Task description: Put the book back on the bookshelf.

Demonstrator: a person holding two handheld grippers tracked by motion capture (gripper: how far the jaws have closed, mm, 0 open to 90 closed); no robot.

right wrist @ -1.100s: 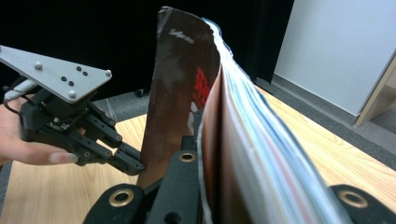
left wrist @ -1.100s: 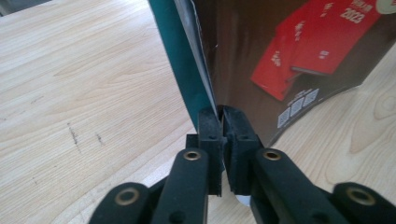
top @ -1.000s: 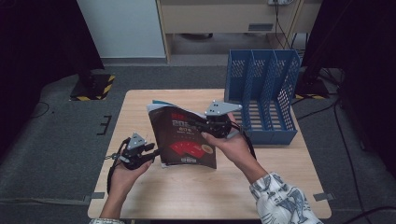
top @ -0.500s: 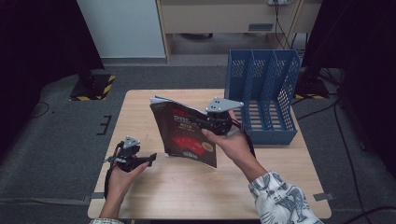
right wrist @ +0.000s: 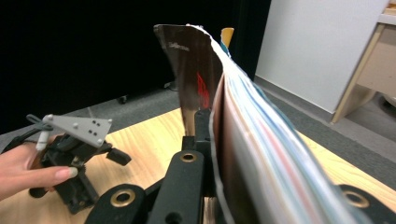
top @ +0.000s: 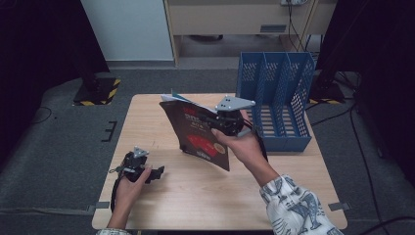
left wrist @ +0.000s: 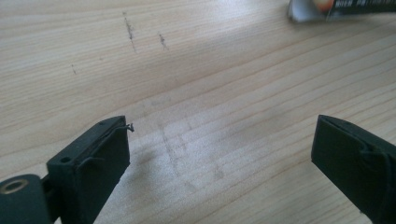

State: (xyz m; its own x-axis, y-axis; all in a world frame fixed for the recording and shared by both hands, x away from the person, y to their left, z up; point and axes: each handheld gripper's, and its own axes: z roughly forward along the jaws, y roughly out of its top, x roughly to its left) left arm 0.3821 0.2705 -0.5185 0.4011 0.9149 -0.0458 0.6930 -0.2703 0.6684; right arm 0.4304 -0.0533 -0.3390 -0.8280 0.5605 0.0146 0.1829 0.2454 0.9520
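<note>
A magazine point(top: 198, 134) with a dark cover and a red picture stands tilted above the wooden table point(top: 147, 122). My right gripper point(top: 215, 122) is shut on its edge. In the right gripper view the jaws clamp the curved pages of the magazine point(right wrist: 191, 65). My left gripper point(top: 159, 172) lies low over the table's front left, apart from the magazine. Its jaws have just been opening and stand wide, as the left gripper point(left wrist: 222, 135) shows over bare wood with nothing between them. One corner of the magazine point(left wrist: 327, 8) shows at the top right of the left gripper view.
A blue slotted file rack point(top: 279, 98) stands at the table's back right, just right of my right hand. Grey floor surrounds the table. A pale cabinet point(top: 235, 17) stands behind it.
My left gripper has let go of the magazine's lower left, sunk toward the table and drawn back to the left, with its jaws opening. The right gripper keeps the magazine, now more upright.
</note>
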